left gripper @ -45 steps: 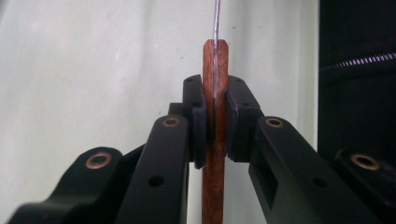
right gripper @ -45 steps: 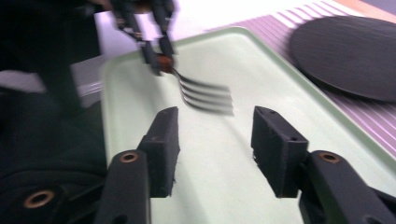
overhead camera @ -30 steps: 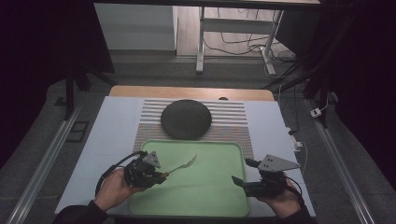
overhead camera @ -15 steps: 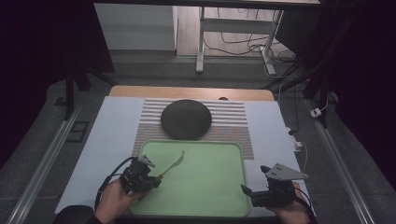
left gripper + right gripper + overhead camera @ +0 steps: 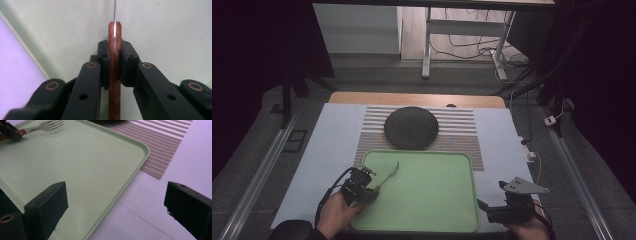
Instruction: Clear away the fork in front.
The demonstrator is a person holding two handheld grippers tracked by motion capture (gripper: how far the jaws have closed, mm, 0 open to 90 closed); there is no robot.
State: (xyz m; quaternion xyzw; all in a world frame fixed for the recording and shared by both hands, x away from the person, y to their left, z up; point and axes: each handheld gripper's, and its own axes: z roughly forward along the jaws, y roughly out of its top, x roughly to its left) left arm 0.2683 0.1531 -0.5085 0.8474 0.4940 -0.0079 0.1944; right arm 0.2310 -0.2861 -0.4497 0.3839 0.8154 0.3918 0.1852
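Observation:
A pale green tray (image 5: 437,200) lies at the near middle of the table. My left gripper (image 5: 368,190) is shut on the wooden handle (image 5: 114,75) of a fork (image 5: 388,174) and holds it over the tray's left part, tines pointing away to the upper right. In the right gripper view the fork (image 5: 46,126) shows at the top left above the tray (image 5: 82,165). My right gripper (image 5: 482,206) is open, its jaws wide apart astride the tray's right rim (image 5: 125,187), with nothing between them.
A dark round plate (image 5: 411,128) rests on a striped placemat (image 5: 462,131) just beyond the tray. A pale cloth (image 5: 329,145) covers the table. A table frame and cables (image 5: 462,50) are on the floor behind.
The tray has slid toward the near edge of the table. Both hands drew back toward the person, the left still holding the fork, the right lower at the tray's right rim.

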